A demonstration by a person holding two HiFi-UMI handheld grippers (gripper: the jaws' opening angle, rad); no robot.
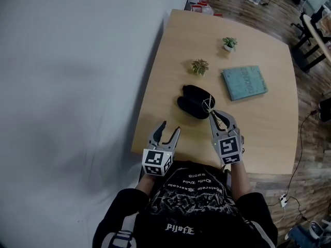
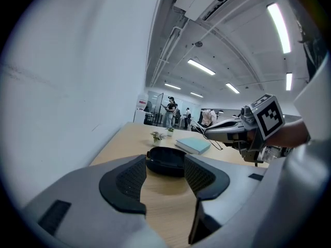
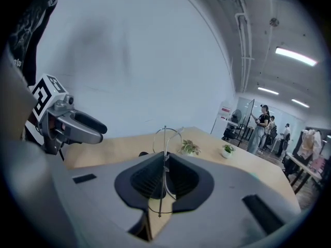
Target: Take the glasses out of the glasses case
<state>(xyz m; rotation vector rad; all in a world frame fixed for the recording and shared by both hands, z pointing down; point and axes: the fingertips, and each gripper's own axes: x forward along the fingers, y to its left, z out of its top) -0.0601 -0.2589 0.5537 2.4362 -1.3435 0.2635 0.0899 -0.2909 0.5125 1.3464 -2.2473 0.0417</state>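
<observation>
The black glasses case (image 1: 193,101) lies open on the wooden table (image 1: 258,133). My right gripper (image 1: 213,113) hovers just above its near right end, shut on thin wire-framed glasses (image 1: 208,105) that are lifted clear of the case. In the right gripper view the glasses (image 3: 165,138) stand on edge, with the frame pinched between the pads of the right gripper (image 3: 164,175). My left gripper (image 1: 170,127) is open and empty, near the table's front edge, short of the case. In the left gripper view the case (image 2: 166,161) shows beyond the left gripper (image 2: 165,182), and the right gripper (image 2: 227,131) is up at the right.
A teal book (image 1: 244,82) lies right of the case. Two small potted plants (image 1: 199,66) (image 1: 229,43) stand behind it. A plain white wall runs along the table's left side. People stand far off in the room (image 2: 169,111).
</observation>
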